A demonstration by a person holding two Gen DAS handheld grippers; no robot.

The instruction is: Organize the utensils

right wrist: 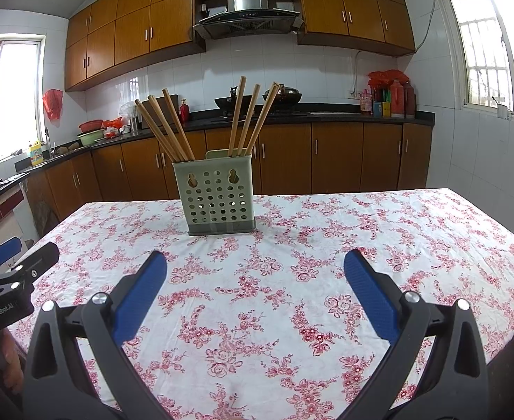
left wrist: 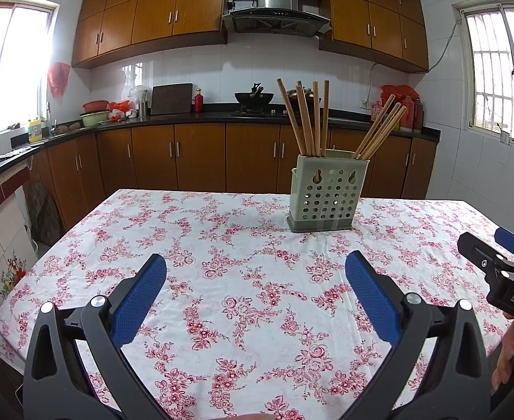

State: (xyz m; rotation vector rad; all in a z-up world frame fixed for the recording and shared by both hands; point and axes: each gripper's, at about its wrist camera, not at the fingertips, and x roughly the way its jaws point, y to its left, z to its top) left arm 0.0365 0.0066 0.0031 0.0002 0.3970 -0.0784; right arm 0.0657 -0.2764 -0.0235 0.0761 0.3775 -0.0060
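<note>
1. Two grippers hang over a table (left wrist: 82, 231) spread with a white cloth (left wrist: 243, 315) printed in pink flowers.
2. At the left, the left gripper (left wrist: 255, 280) has its jaws spread wide, with nothing between the blue pads (left wrist: 138, 301); only bare cloth shows in the gap.
3. From the right wrist view, that same gripper sits at the far left edge, near the table's left side.
4. Further along stands the holder (left wrist: 328, 192), a pale green perforated caddy, upright on the cloth toward the far side of the table.
5. Chopsticks (left wrist: 307, 119) stand in it in two bunches: several in the left compartment, nearly upright or leaning slightly left, and a few (left wrist: 379, 133) in the right compartment, tilted to the right.
6. In the right wrist view the holder (right wrist: 216, 199) lies ahead and a little left of centre, its two bunches of chopsticks (right wrist: 166, 129) fanning apart.
7. At the right, the right gripper (right wrist: 255, 280) is likewise wide open and grips nothing; its pads (right wrist: 372, 301) frame bare cloth.
8. Both grippers are well apart from the holder, on the near side of it.
9. Behind the table runs a dark counter (left wrist: 187, 117) with a wok (left wrist: 253, 98) under a hood (left wrist: 277, 10).
</note>
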